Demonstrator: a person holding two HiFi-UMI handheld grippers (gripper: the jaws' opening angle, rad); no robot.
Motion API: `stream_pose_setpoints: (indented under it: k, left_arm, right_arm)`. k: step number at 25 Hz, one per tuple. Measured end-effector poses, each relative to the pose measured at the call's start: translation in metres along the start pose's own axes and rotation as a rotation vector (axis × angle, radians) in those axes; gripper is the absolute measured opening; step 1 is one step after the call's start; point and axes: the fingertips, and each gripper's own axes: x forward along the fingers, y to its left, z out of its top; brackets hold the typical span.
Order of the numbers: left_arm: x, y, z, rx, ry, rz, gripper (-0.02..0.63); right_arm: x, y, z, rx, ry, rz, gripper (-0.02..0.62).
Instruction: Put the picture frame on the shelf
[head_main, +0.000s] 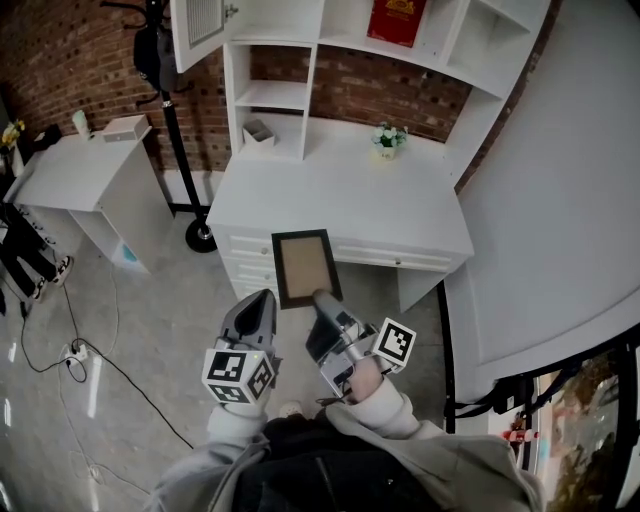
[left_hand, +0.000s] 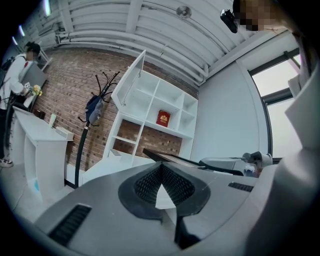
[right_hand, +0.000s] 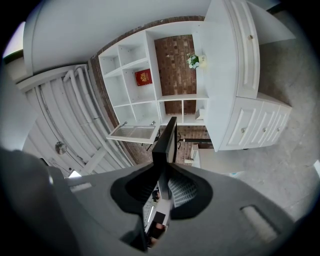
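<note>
A dark picture frame with a brown backing hangs in the air before the white desk, its lower edge clamped in my right gripper. In the right gripper view the frame stands edge-on between the pads, and the gripper is shut on it. My left gripper sits just left of the frame, shut and holding nothing. Its own view shows the jaws meeting at the tips, with the frame beyond. The white shelf unit rises at the back of the desk.
A red book stands in an upper shelf compartment. A small flower pot and a small box sit at the desk's back. A black coat rack and a white side table are left; cables lie on the floor.
</note>
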Motion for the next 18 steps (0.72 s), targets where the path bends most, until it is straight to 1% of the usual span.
stream_pose_setpoints:
  k: [11,18]
  left_arm:
    - [0.002,0.012,0.0,-0.014,0.003,0.006,0.003]
    - [0.009,0.019,0.004,-0.012,-0.008,0.007,0.003]
  right_arm:
    - [0.012,-0.006,-0.007,0.019,0.015,-0.005,0.067]
    - [0.019,-0.007,0.003,0.005,0.006,0.0,0.067]
